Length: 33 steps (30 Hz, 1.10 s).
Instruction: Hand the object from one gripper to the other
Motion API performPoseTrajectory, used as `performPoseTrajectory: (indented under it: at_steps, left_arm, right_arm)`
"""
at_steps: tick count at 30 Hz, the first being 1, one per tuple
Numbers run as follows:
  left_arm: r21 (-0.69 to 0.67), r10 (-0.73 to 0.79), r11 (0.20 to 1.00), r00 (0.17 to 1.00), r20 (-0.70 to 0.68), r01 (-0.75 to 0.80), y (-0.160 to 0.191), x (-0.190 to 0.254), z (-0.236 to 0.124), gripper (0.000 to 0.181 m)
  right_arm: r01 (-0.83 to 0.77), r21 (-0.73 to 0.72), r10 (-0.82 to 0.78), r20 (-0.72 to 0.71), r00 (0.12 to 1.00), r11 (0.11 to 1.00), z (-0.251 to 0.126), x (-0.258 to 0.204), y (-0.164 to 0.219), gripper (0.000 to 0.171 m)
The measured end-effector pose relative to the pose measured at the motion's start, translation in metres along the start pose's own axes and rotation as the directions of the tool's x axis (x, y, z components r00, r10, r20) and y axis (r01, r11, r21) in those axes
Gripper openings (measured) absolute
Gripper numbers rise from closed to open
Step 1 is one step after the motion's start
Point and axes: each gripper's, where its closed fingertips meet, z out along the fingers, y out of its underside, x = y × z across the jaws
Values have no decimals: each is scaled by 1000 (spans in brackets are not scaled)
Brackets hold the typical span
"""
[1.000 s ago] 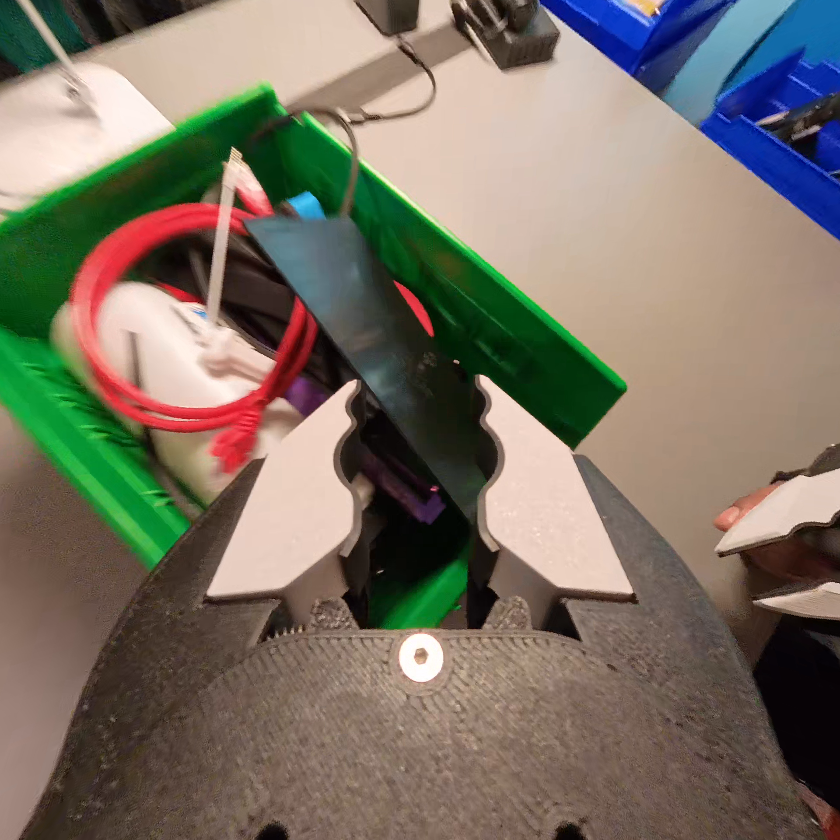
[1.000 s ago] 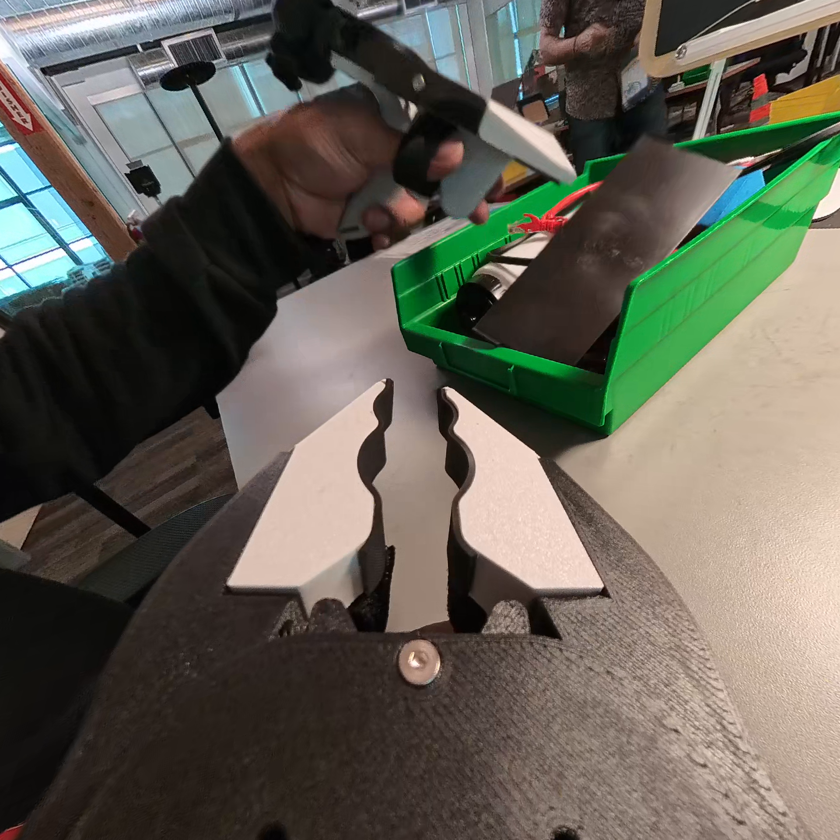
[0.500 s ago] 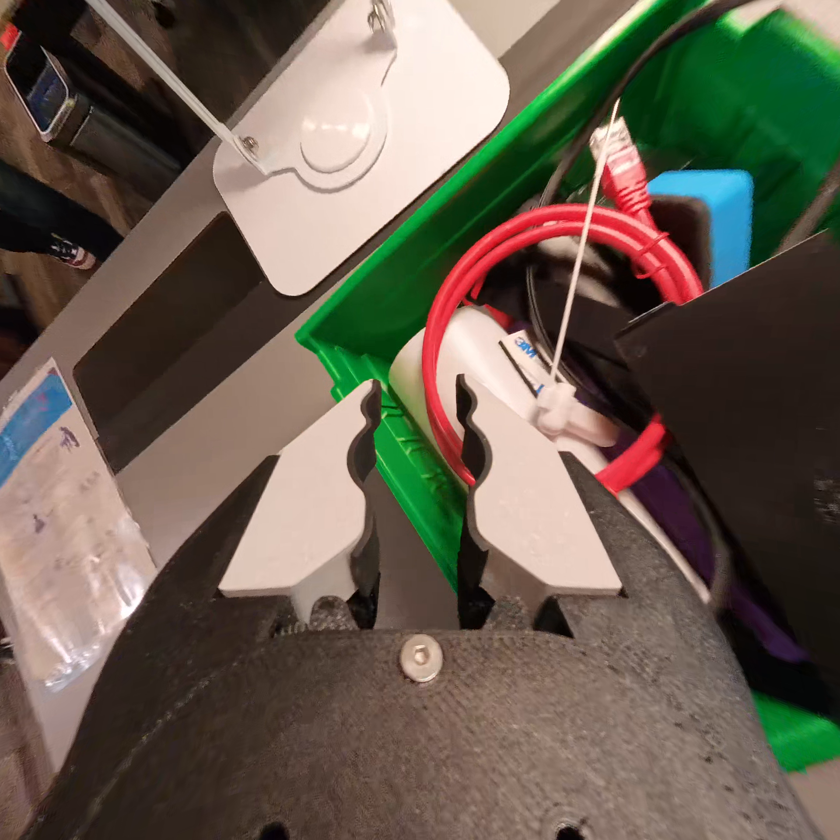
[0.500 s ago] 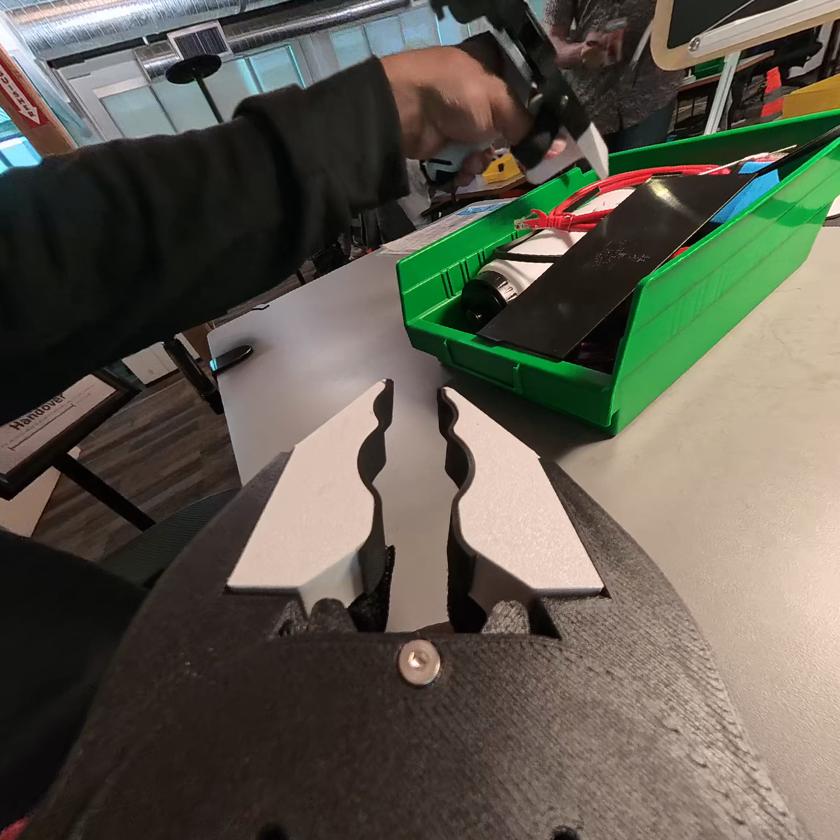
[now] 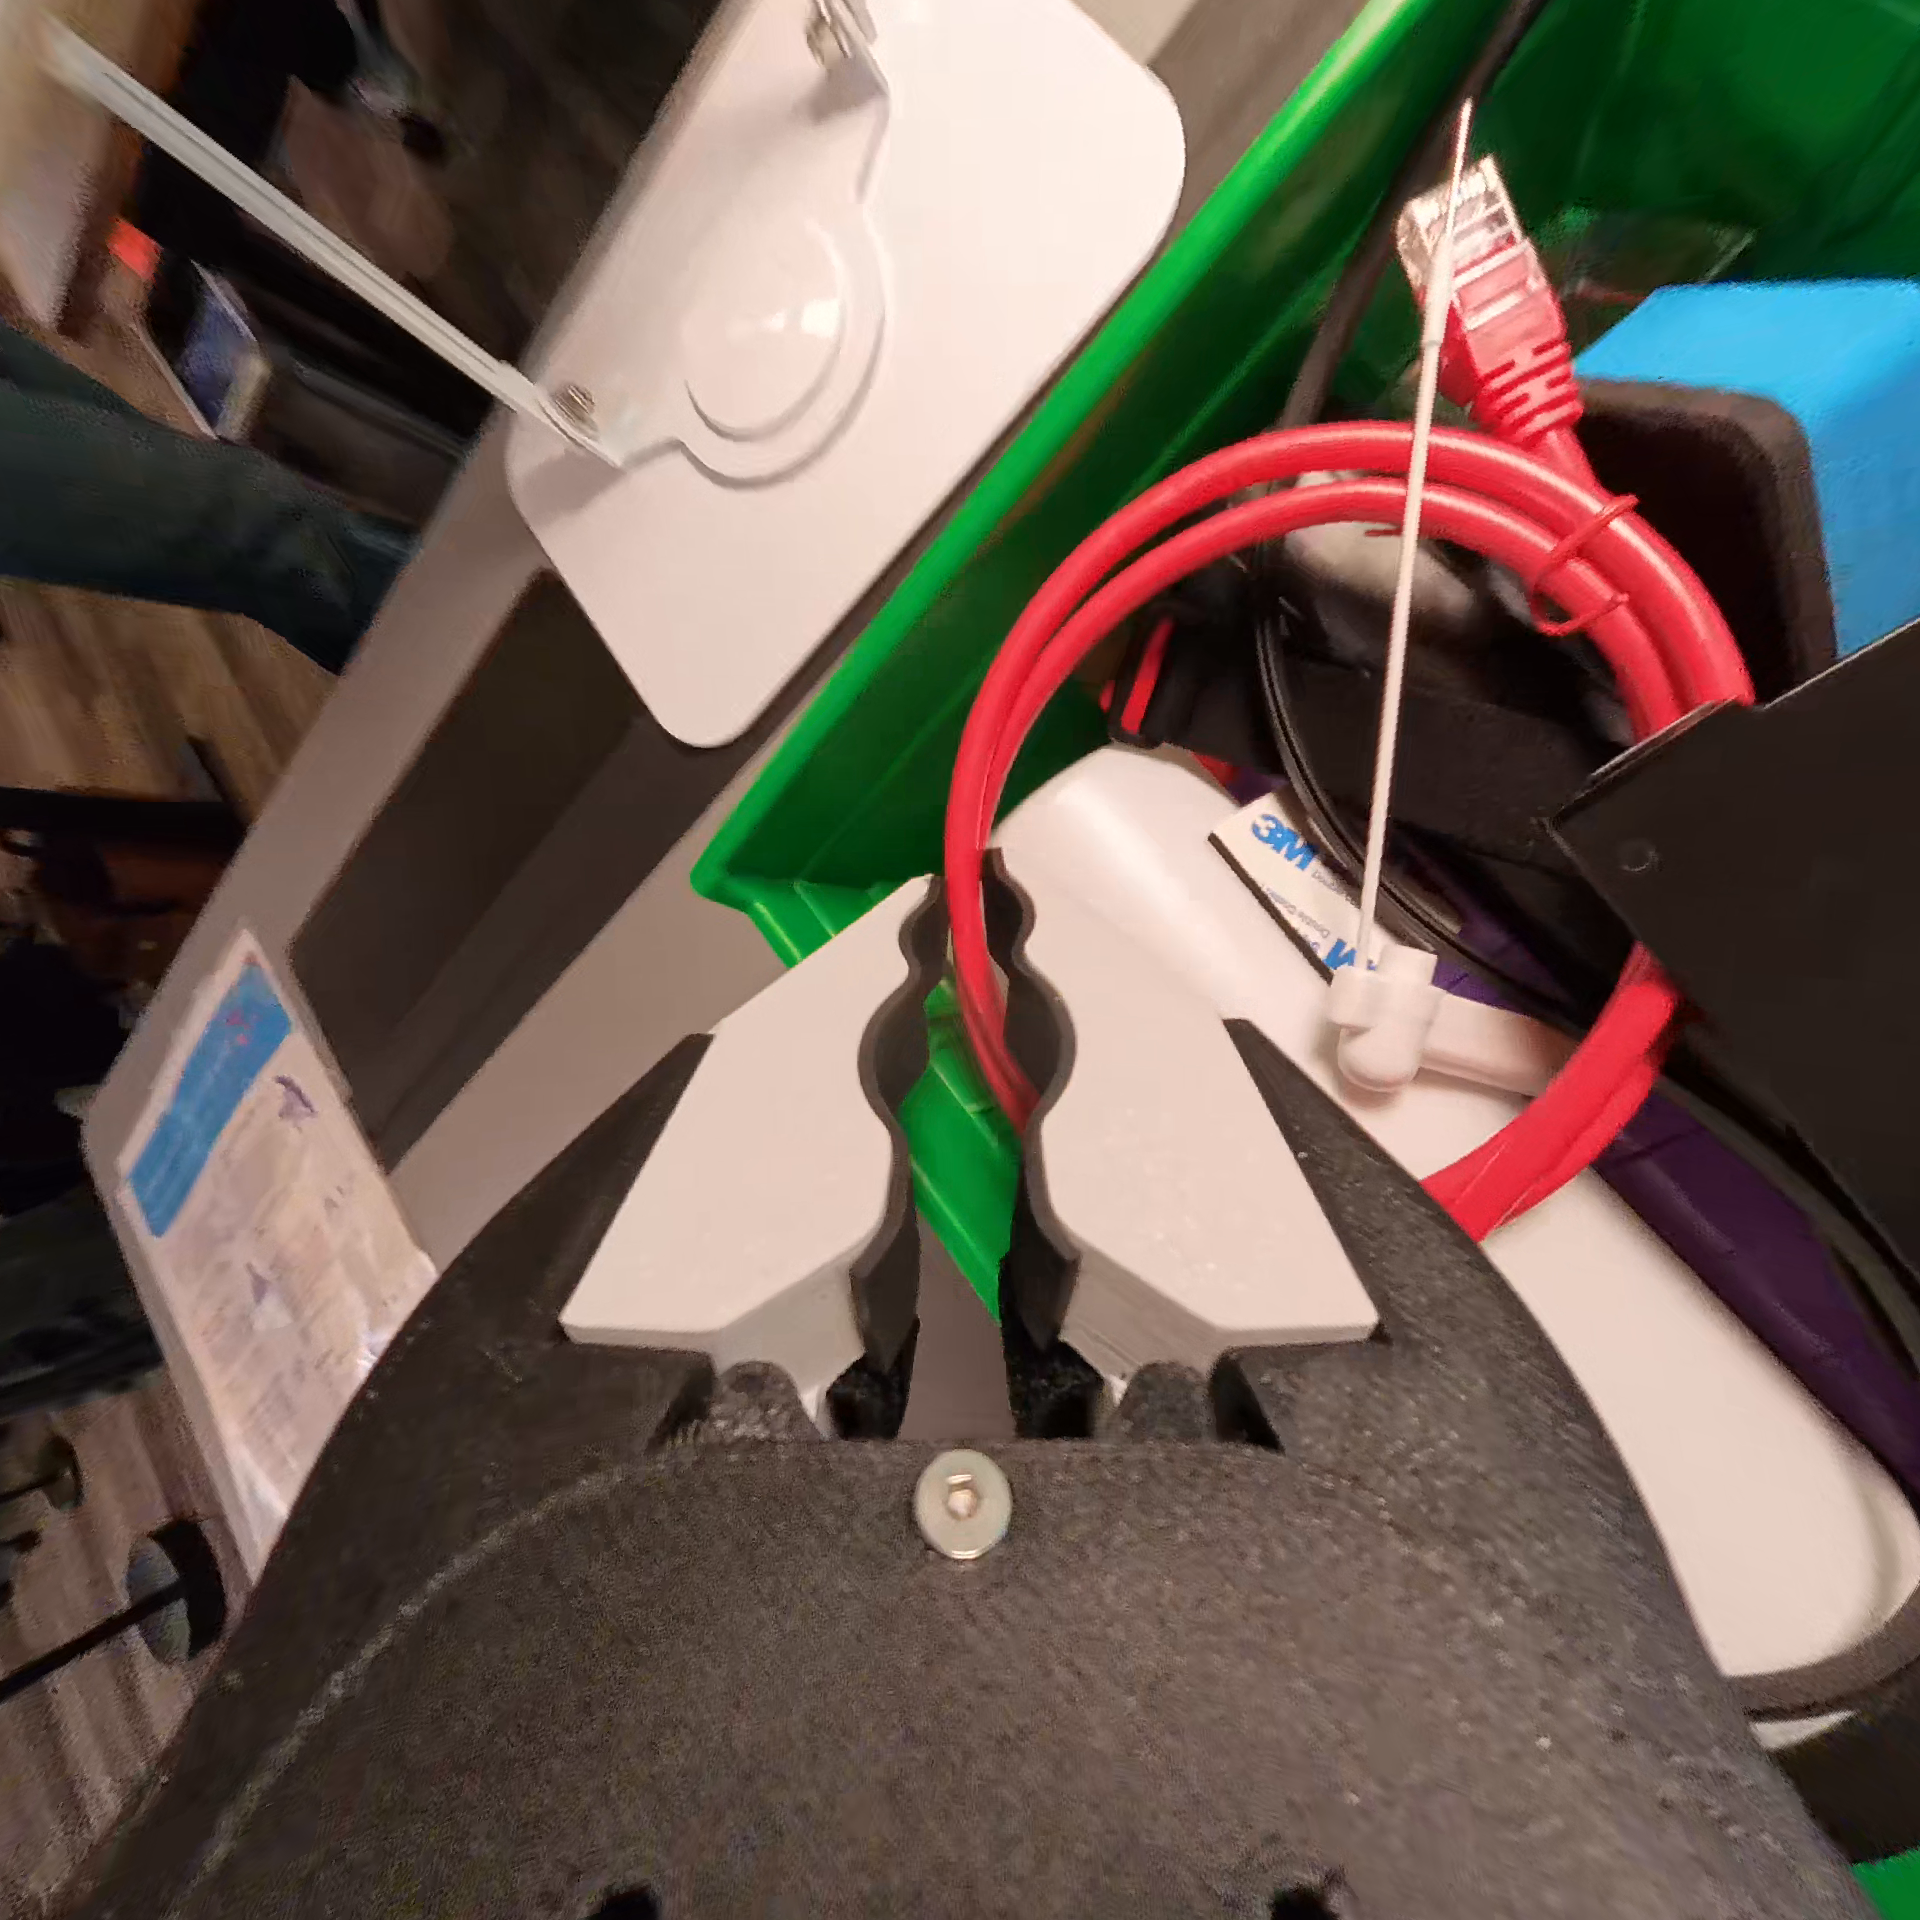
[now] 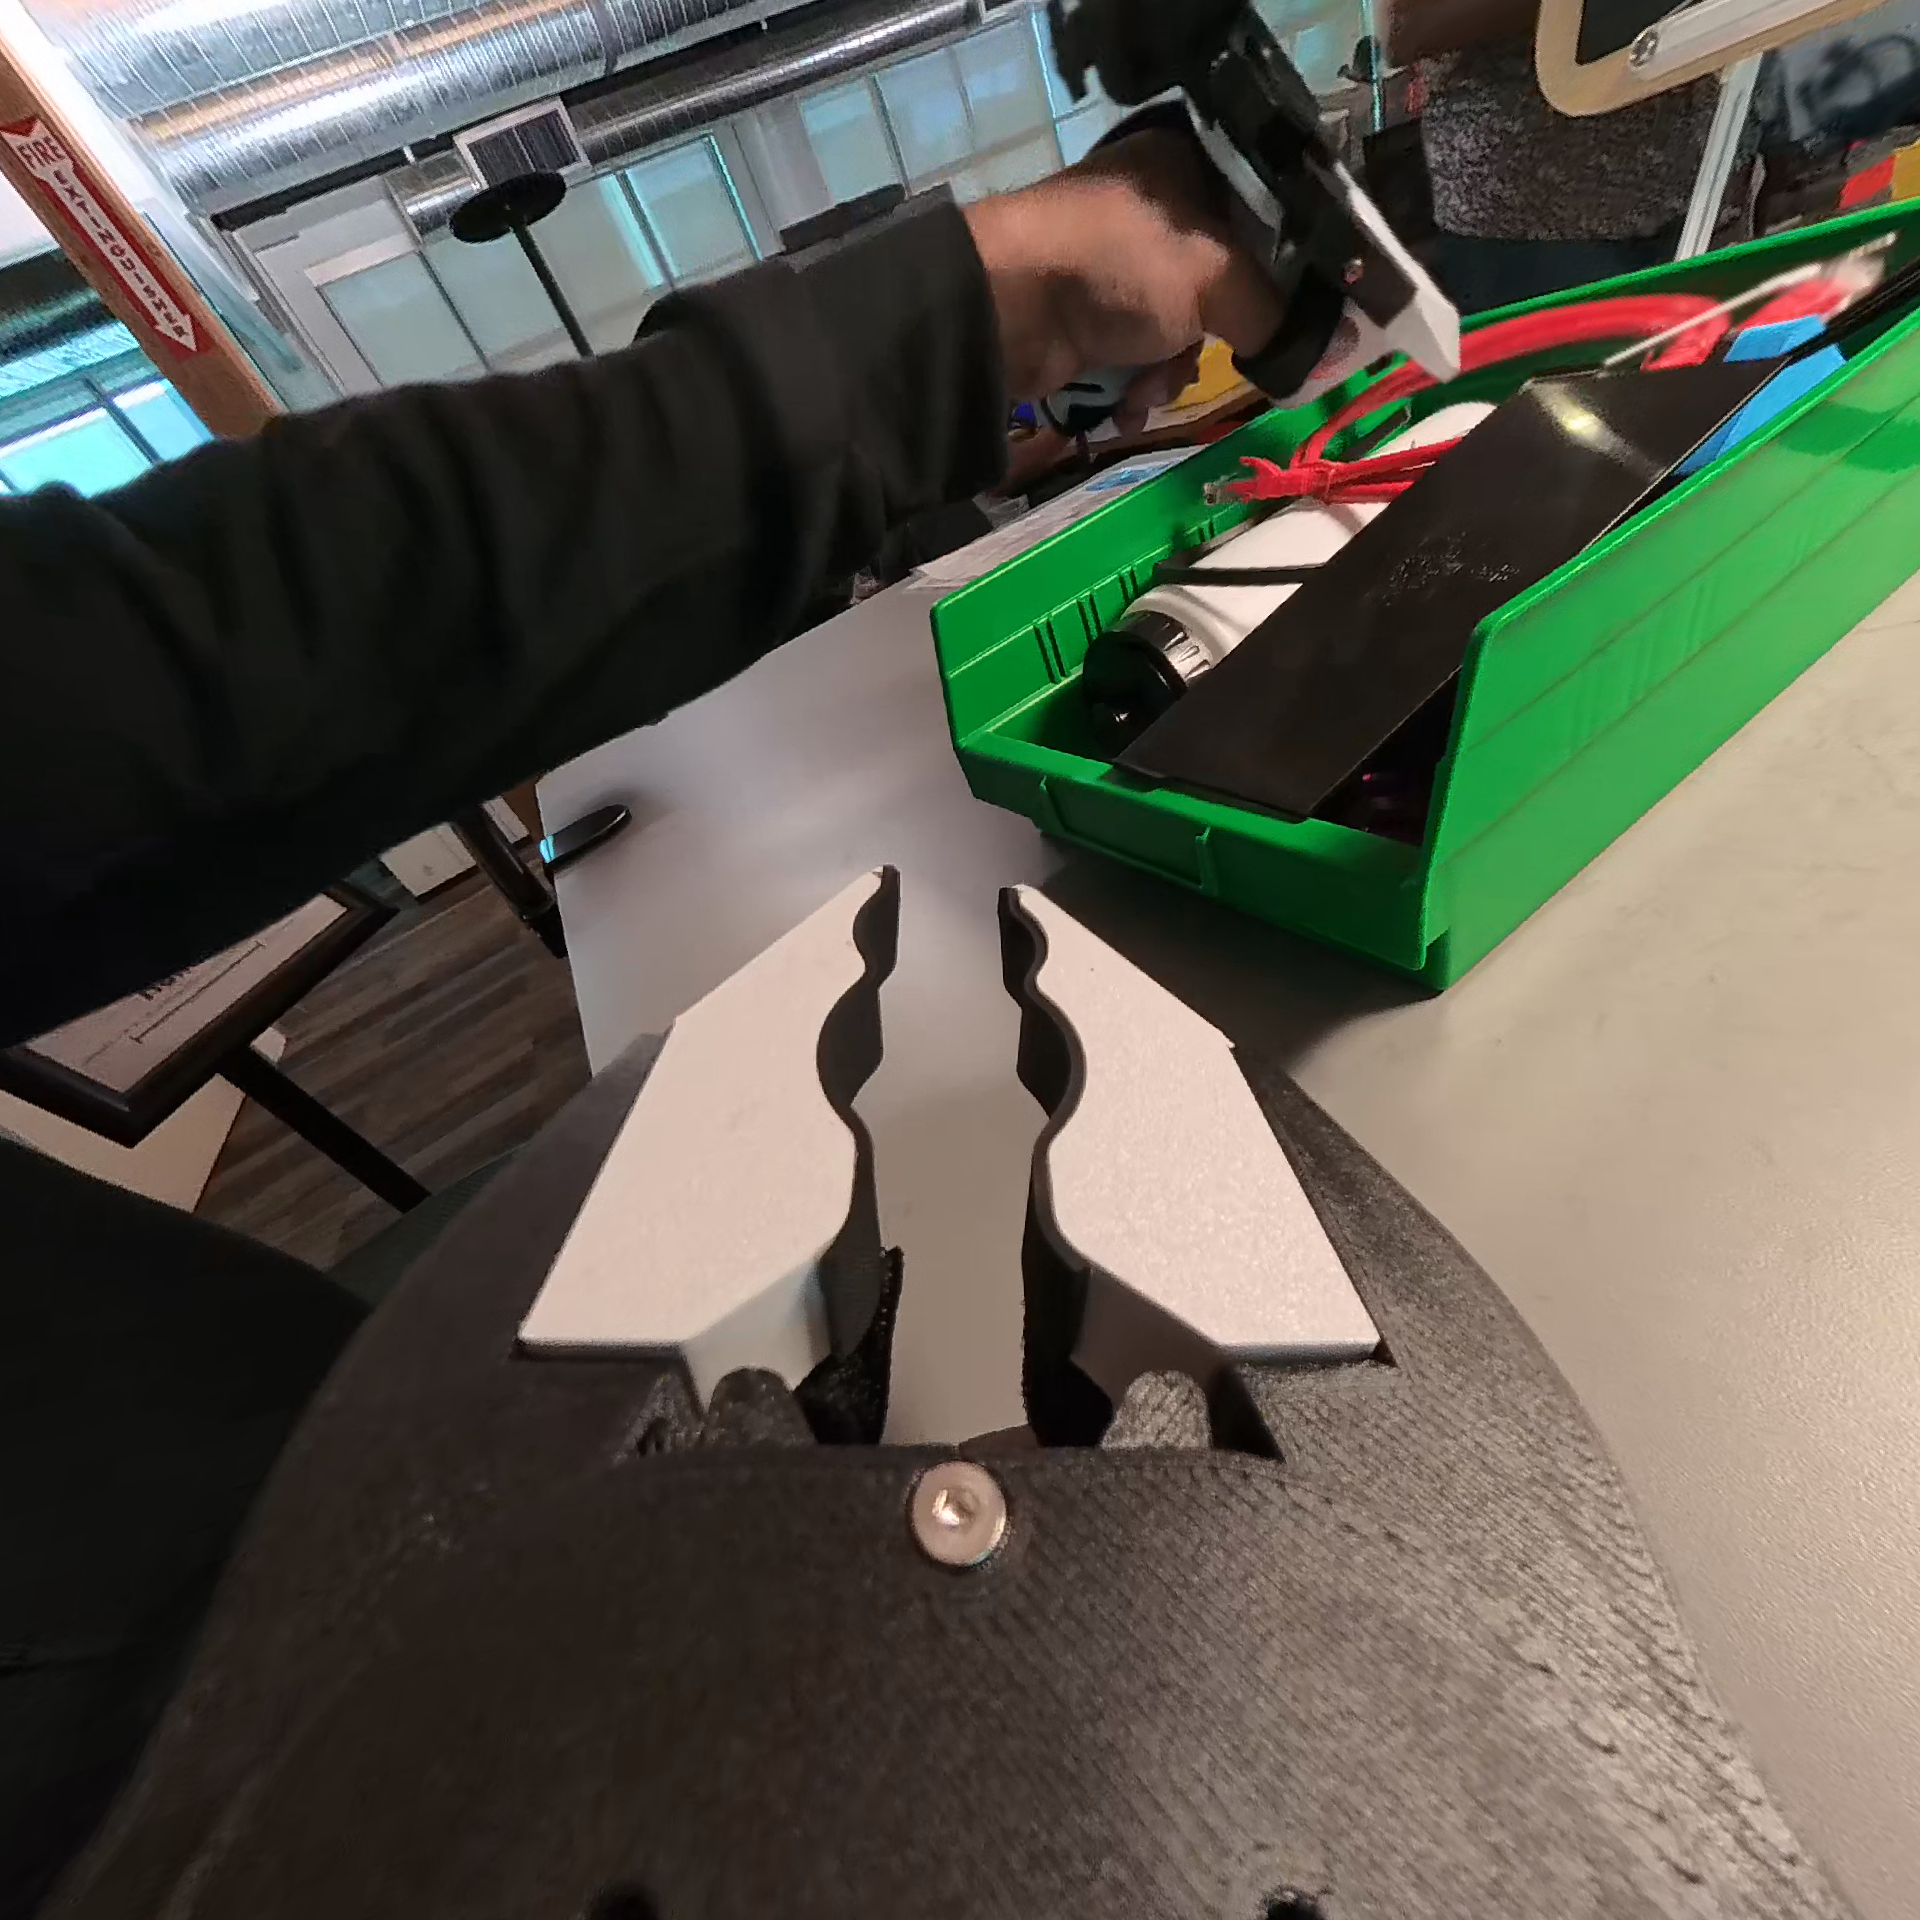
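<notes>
A coiled red cable (image 5: 1299, 468) lies in a green bin (image 5: 935, 644) on top of a white cylinder (image 5: 1558, 1351). My left gripper (image 5: 964, 878) is closed down on the left side of the cable loop, and the two strands run between its fingertips. In the right wrist view the left gripper (image 6: 1439, 348) hangs over the far end of the bin (image 6: 1662, 748), by the red cable (image 6: 1340, 478). My right gripper (image 6: 948, 883) is open and empty, low over the grey table short of the bin.
The bin also holds a black sheet (image 6: 1403, 613) leaning across it, a blue block (image 5: 1766, 364), a white zip tie (image 5: 1392, 1018) and dark straps. A white stand base (image 5: 831, 364) and a bagged leaflet (image 5: 249, 1195) lie beside the bin. A person's black sleeve (image 6: 468, 571) crosses the left. Left tips to right tips: about 35 cm.
The left gripper let go of the black sheet, which dropped onto the bin, swung to the bin's left side and narrowed its jaws around the red cable. The right gripper stayed put.
</notes>
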Motion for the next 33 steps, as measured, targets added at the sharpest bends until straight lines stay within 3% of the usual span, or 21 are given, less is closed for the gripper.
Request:
performPoseTrajectory:
  at_steps: [1,5,9,14,21,27,30,33]
  left_arm:
    - [40,3,999,999,34,-5,-5,-4,-6,7]
    - [209,-7,977,981,195,-35,-28,-25,-44,6]
    - [302,38,938,915,402,-172,-44,-39,-91,6]
    - [417,-5,884,888,460,-212,-58,-36,-139,7]
    - [538,-114,840,951,288,-63,-65,-23,-176,7]
    - [468,-93,883,992,86,42,-48,3,-159,7]
    - [506,-187,845,982,-26,175,-44,5,-154,7]
    - [448,-200,867,976,-91,219,-26,16,-128,6]
  right_arm:
    - [-2,3,2,-1,1000,1000,0,0,0,20]
    - [8,0,-8,-8,1000,1000,0,0,0,20]
    - [22,2,-22,-22,1000,1000,0,0,0,20]
    - [38,18,-38,-39,999,999,-2,1,-2,20]
    - [62,32,-60,-53,997,998,-4,0,-4,20]
    - [65,26,-64,-55,996,998,-3,-1,-3,20]
    - [62,30,-61,-54,997,998,-4,0,-4,20]
    - [58,26,-56,-51,997,998,-3,0,-3,20]
